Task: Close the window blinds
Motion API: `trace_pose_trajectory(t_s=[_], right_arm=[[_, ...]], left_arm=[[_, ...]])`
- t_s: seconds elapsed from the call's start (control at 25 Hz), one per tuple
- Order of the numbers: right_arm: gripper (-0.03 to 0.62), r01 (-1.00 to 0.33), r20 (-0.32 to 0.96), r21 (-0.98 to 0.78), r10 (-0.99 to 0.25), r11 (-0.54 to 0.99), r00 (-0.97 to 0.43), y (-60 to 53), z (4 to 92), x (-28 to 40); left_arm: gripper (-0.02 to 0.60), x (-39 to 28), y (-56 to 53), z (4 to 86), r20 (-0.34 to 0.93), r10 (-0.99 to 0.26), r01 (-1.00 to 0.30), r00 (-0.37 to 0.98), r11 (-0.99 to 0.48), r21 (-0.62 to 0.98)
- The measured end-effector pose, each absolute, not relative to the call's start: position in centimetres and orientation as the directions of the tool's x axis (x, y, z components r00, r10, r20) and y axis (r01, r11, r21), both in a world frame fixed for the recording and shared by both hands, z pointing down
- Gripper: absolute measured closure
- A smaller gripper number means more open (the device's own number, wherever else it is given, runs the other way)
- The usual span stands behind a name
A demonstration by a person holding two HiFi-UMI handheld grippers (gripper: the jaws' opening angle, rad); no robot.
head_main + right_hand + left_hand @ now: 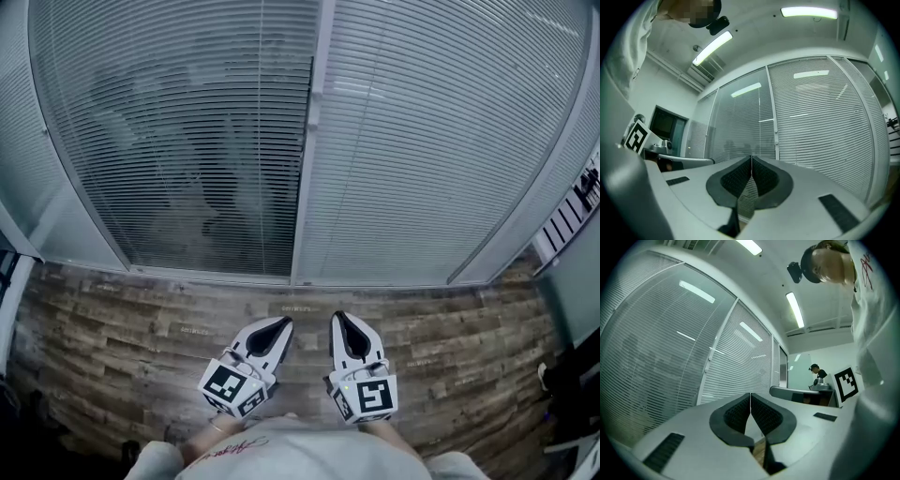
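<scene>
While the left gripper (278, 328) and the right gripper (343, 324) hover side by side above the wood-plank floor (112, 328), each has its jaws clenched tip to tip on nothing, as both gripper views confirm. They point at the window blinds (187, 141), well apart from the slats. From the head view, the left blind panel is see-through, with dim shapes behind it, and the right blind panel (441, 141) looks more opaque; a white mullion (311, 141) divides them. Only the left gripper view shows a person in a cap (818, 373) at the far end of the room. Nothing stands between grippers and blinds.
</scene>
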State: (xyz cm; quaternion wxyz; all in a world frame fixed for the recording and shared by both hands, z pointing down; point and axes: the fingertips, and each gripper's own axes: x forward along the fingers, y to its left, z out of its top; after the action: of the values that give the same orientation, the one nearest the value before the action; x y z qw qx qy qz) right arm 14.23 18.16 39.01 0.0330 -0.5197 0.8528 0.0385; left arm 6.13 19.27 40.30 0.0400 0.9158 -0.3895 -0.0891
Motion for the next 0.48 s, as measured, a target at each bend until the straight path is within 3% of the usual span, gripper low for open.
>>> trace_pose_trajectory(t_s=[0.48], right_arm=[[0.574, -0.874, -0.065, 0.035, -0.871, 0.485, -0.486, 16.9, 40.7, 14.8]], left_arm=[[0.563, 5.7, 18.3, 41.3, -0.107, -0.759, -0.736, 0.642, -0.649, 0.192]])
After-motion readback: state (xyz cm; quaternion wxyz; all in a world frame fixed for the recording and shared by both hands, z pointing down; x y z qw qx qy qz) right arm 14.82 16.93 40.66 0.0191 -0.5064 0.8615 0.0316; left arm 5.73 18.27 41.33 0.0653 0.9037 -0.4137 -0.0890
